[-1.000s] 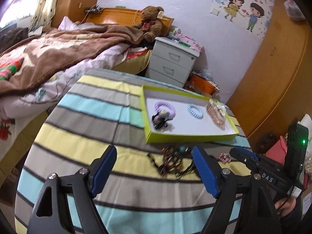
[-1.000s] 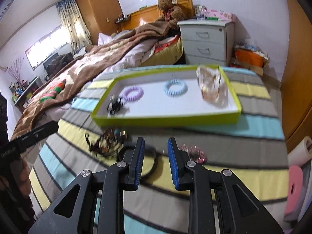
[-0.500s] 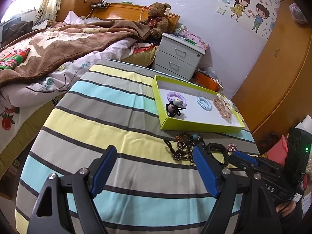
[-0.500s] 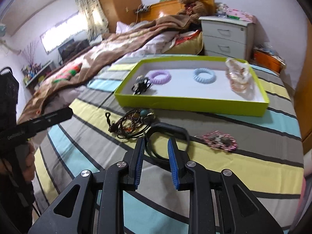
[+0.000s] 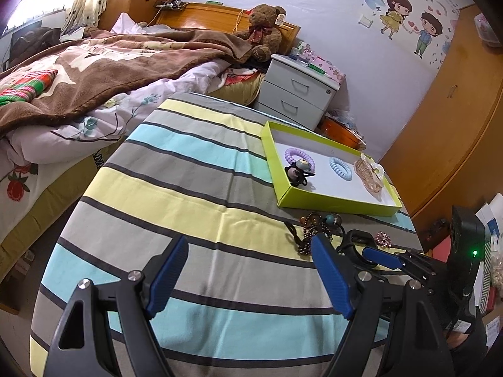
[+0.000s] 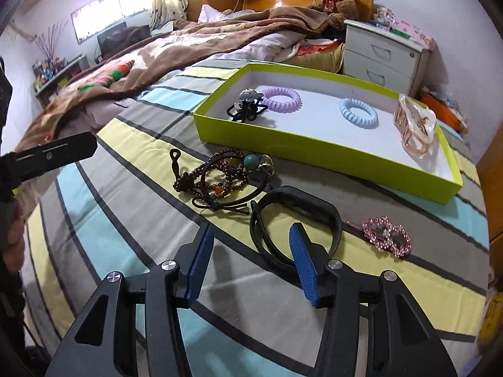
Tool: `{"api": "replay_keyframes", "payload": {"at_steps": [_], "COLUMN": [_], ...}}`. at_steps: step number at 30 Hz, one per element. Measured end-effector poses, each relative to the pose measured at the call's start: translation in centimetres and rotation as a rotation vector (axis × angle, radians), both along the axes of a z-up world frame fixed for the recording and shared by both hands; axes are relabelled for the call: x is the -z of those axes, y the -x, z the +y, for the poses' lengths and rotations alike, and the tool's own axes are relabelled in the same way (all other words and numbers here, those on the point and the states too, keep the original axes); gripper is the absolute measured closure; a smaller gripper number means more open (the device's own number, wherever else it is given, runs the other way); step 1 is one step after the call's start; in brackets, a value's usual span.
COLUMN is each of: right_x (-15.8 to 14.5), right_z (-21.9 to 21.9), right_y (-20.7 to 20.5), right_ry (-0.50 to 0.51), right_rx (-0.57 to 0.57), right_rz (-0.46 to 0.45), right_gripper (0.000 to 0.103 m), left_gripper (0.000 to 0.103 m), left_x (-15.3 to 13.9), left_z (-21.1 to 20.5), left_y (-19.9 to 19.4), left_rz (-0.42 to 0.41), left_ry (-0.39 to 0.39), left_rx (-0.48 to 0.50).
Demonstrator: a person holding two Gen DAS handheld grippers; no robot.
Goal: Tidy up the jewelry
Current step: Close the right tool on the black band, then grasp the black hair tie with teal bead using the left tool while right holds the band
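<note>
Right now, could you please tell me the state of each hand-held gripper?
Left hand-held gripper: open, holding nothing.
Right hand-held gripper: open, its jaws have just been opening; nothing gripped, with the black band just ahead on the cloth.

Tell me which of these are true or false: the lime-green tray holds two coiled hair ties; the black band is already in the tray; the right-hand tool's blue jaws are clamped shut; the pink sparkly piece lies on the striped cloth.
1. The shallow lime-green cardboard tray holds two coiled hair ties. True: a purple coiled tie and a pale blue coiled tie lie in it.
2. The black rubbery wristband is in the tray. False: it lies on the striped cloth, outside the tray.
3. The right gripper is clamped shut. False: its jaws have just been opening and stand apart near the wristband, not pressing it.
4. The pink sparkly hair clip lies on the cloth. True.
5. The left gripper holds the dark beaded necklace. False: it is open and empty.
</note>
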State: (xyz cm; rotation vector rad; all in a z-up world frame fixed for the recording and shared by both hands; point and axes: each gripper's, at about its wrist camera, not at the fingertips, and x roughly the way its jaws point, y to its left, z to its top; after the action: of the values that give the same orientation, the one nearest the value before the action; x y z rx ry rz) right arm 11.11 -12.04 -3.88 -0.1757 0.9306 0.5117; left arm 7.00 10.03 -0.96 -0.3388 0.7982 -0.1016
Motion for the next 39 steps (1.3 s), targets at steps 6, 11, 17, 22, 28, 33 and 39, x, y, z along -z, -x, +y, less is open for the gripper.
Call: {"api": "replay_keyframes", "payload": {"at_steps": [6,11,17,22,28,33,39], "right_x": [0.5,0.5,0.3,-0.1,-1.4,-2.7,-3.4], "right_z": [0.4,-0.1,-0.3,-1.1,-2.6,-4.0,-5.7], "right_y": [0.0,0.1,0.6,1.6,3.0,3.8,4.7], "right_ry": [0.064,0.073,0.079,0.071,0.035,0.019,-0.008], "right_rx": [-0.002,0.022,0.020,0.017,0.030,0.058,0.105], "right_rz": [-0.022,-0.042,-0.064,-0.085,-0.115,-0.147,-0.167], "right_gripper": [0.059,0.079,0.092,0.093,0.093,0.093,0.093], "left_gripper": [0.021,0.021,0.021,0.021,0.021,0.021,0.021], "left_x": [0.3,0.3,0.1,-0.2,-0.3,-0.2,-0.5], "left_z": [0.1,0.0,-1.1,-2.2,-4.7,-7.4,-10.8], "left_y": [-0.2,-0.2,-0.6,-1.2,-2.5,-3.9,-5.5], "left_rz": [0.011,0.009,0.006,0.009,0.009,0.015,-0.019], "left_ry": [0.004,0.003,-0.011,-0.034,-0.068,-0.115,-0.226], "left_rx": [-0.001,0.003,0.035,0.058,0.115,0.170,0.223]}}
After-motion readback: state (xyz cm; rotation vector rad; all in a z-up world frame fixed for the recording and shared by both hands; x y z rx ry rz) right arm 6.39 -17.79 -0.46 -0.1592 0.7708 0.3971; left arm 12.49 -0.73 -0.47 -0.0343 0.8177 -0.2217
